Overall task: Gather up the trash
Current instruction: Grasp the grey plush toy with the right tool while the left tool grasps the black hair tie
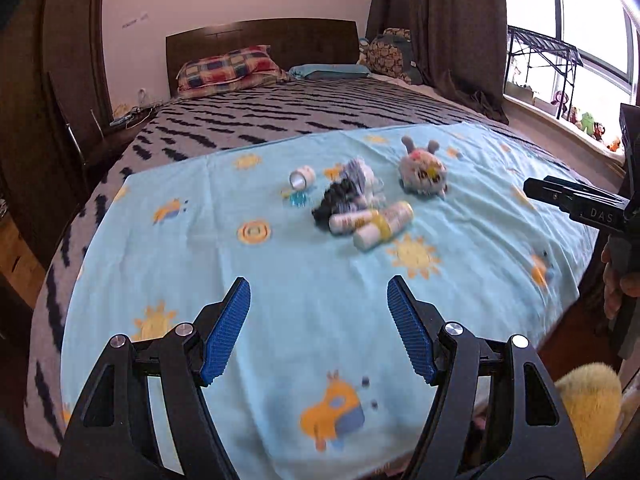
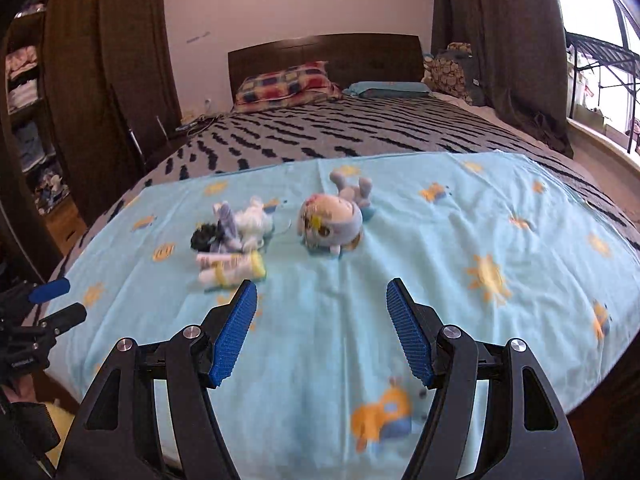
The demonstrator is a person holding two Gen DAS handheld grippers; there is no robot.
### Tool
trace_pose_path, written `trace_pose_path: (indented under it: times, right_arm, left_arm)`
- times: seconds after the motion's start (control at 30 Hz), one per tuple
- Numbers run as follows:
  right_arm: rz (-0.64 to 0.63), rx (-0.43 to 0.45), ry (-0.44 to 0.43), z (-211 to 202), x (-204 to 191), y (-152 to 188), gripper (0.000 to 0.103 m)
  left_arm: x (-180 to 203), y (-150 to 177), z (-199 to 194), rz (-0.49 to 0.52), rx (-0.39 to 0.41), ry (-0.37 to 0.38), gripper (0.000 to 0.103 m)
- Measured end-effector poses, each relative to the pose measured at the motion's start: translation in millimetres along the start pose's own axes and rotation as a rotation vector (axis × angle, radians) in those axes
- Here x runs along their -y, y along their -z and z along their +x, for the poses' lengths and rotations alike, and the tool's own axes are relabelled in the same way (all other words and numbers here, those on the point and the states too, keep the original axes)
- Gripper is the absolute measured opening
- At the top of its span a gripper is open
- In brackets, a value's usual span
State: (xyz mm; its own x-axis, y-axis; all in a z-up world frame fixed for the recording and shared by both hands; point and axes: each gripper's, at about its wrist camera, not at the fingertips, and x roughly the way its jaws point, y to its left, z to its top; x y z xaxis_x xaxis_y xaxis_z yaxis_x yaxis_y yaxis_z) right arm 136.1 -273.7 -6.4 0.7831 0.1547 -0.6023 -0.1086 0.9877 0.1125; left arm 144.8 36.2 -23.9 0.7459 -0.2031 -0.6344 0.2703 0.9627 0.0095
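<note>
Step in hand: the approach. I hold both claws above the near end of the bed, aimed down at the pile, nothing picked up yet.

Left claw [image 1: 319, 326]: released, blue pads spread apart over bare sheet, nothing between them.

Small cup [image 1: 303, 178]: leftmost of the litter on the light blue sheet [image 1: 280, 280], lying on its side with a blue scrap just beside it.

Crumpled wrappers [image 1: 348, 192]: a dark and pale heap in the middle; motion blur keeps me from saying what each piece is, possibly bags or tissue.

Tubes [image 1: 374, 222]: two white ones with yellow bands, touching the heap on its near side.

Plush toy [image 1: 424, 170]: right of the heap, apart from it; I judge it no trash, so I leave it.

Right claw [image 2: 321, 330]: released too, empty, the tubes just beyond its left pad.

Next move: bring one claw down over the tubes or the cup, straddle a single piece, then squeeze; keep clear of the toy.

Left view alone: shows the cup and scrap; also the windowsill and my right claw at the edge.

Right view alone: shows the wardrobe shelves at far left and my left claw in profile.
</note>
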Motion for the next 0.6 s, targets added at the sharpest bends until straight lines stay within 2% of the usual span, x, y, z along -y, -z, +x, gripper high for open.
trace_pose_path:
  times: [0.23, 0.3, 0.33, 0.37, 0.6]
  right_arm:
    - [-0.013, -0.035, 0.018, 60.7, -5.2, -39.9, 0.069]
    - [0.01, -0.051, 0.015, 76.9, -2.9, -48.1, 0.077]
    - [0.027, -0.054, 0.013, 84.6, -1.6, -50.6, 0.087]
    - [0.039, -0.054, 0.018, 92.9, -0.3, -52.5, 0.09]
    - [0.078, -0.118, 0.037, 142.0, 4.2, -55.0, 0.09]
  left_arm:
    - [5.6, -37.0, 48.9, 0.041, -0.034, -0.008, 0.064]
    - [4.3, -42.7, 60.1, 0.051, -0.045, -0.014, 0.062]
    - [3.8, -46.4, 67.5, 0.057, -0.051, -0.016, 0.062]
    - [3.3, -48.5, 73.4, 0.061, -0.056, -0.015, 0.06]
    - [5.4, -63.1, 116.5, 0.088, -0.09, 0.013, 0.052]
